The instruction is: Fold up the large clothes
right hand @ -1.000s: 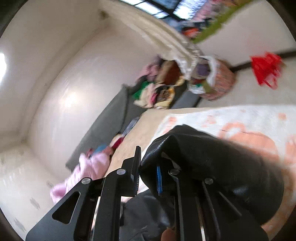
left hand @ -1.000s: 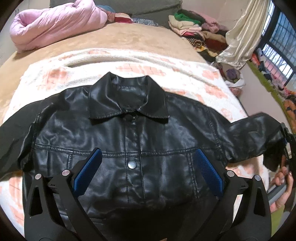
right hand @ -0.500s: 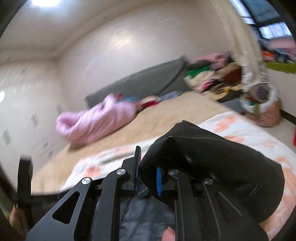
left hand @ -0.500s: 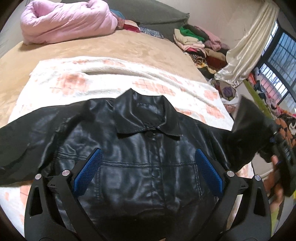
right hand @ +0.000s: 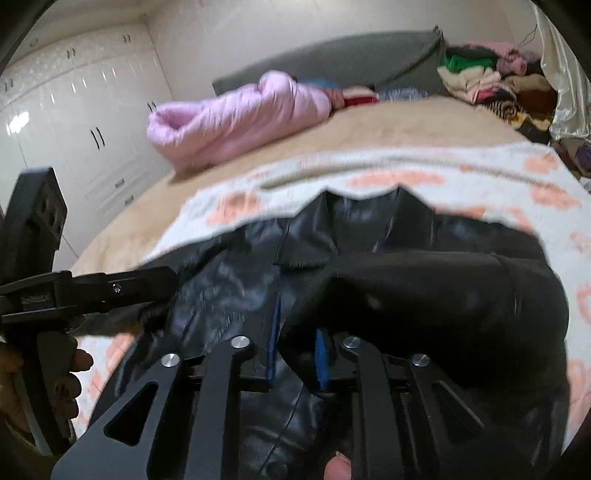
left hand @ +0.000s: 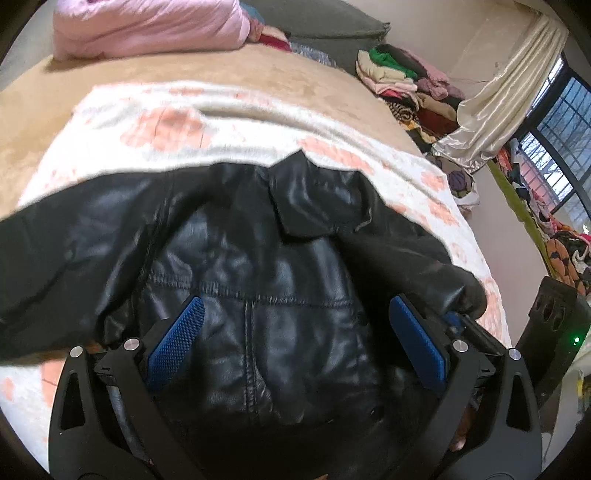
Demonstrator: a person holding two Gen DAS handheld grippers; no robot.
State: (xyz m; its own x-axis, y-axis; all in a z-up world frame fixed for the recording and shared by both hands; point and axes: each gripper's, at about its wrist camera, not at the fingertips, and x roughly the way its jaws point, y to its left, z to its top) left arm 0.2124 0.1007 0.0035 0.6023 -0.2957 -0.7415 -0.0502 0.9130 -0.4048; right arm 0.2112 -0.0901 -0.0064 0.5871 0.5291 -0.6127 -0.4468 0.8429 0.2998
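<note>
Nearest to you, your left gripper (left hand: 291,347) hangs over the chest of the black leather jacket (left hand: 258,295) with its jaws spread wide — nothing sits between the blue pads (left hand: 175,341), and they hover above the leather rather than pressing on it. Your right gripper (right hand: 295,360) has the jacket's right sleeve (right hand: 424,295) between its jaws; they have just been opening, and a narrow gap shows now, so the pads no longer clamp the cuff, though the leather is draped over and between them. That sleeve lies folded inward across the jacket's front, its end near the placket. In the right wrist view your left hand (right hand: 70,373) shows at the left edge on its gripper's handle, and a fingertip shows at the bottom edge.

The jacket lies front up, collar (left hand: 310,195) away from you, its left sleeve stretched out flat to the side, on a white blanket with orange patches (left hand: 166,125) spread on the tan bed (left hand: 147,74). Beyond it — a pink quilted coat (left hand: 147,26) against the grey headboard (right hand: 351,55), and a heap of folded clothes (left hand: 399,81) beside a cream curtain (left hand: 498,85).
</note>
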